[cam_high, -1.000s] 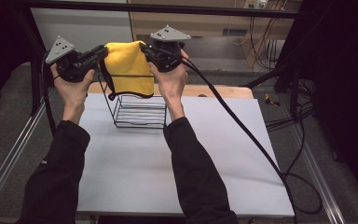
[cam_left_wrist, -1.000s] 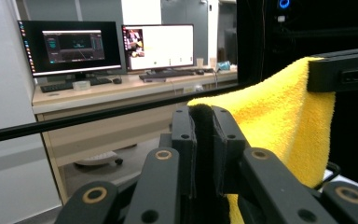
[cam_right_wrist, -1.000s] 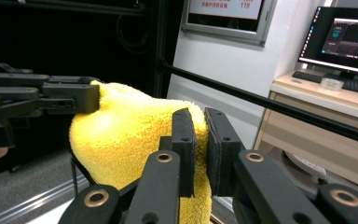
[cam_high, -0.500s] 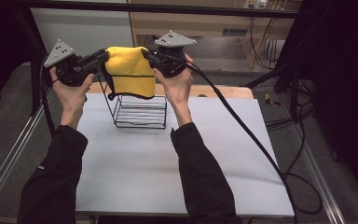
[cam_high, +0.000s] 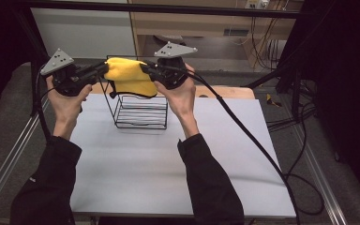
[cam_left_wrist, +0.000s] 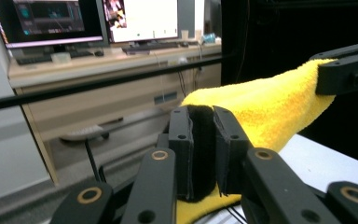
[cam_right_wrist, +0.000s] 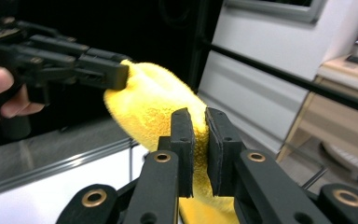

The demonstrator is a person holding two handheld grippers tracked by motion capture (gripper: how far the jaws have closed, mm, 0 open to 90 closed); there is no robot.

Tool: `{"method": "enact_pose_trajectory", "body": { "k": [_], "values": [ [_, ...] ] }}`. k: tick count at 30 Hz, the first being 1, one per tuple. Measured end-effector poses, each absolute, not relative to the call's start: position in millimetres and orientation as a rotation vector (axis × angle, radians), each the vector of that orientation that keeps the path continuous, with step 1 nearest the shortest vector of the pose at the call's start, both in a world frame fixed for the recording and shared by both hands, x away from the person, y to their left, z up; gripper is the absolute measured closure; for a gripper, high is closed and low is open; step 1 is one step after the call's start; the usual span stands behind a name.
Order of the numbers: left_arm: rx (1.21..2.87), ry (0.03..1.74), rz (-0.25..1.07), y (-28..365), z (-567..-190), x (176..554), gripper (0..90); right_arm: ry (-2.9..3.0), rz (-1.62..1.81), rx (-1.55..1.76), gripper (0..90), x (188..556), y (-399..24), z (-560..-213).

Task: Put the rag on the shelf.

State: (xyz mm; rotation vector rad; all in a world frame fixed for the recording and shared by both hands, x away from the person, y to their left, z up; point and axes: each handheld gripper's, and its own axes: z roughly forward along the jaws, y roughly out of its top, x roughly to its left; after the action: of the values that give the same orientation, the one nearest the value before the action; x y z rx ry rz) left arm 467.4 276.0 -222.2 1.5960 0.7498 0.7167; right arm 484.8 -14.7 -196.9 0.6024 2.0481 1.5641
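Black long sleeves cover both forearms to the wrists. Left gripper (cam_high: 102, 70) and right gripper (cam_high: 145, 69): matte black bodies, each topped by a grey three-cornered plate with small dark dots, a thick black cable trailing from each, the right one's running toward the near right. Seen close, each has two flat black jaws with small screw holes, on black linkage bars with brass-coloured pivot rings.
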Motion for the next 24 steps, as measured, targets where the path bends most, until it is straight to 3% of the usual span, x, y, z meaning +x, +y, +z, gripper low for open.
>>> {"method": "enact_pose_trajectory", "body": {
  "k": [8,15,21,24],
  "values": [
    [1.659,0.794,0.693,276,-227,460,76.8,2.143,1.547,0.613,82.4,479,-15,-209],
    [1.682,0.8,0.676,283,-205,455,69.5,2.178,1.534,0.582,82.4,476,-15,-215],
    [1.721,0.83,0.692,275,-184,462,71.2,2.209,1.498,0.547,81.8,473,-13,-220],
    [1.763,0.837,0.657,265,-181,470,77.0,2.215,1.498,0.543,81.4,473,-14,-221]
  ]
}}
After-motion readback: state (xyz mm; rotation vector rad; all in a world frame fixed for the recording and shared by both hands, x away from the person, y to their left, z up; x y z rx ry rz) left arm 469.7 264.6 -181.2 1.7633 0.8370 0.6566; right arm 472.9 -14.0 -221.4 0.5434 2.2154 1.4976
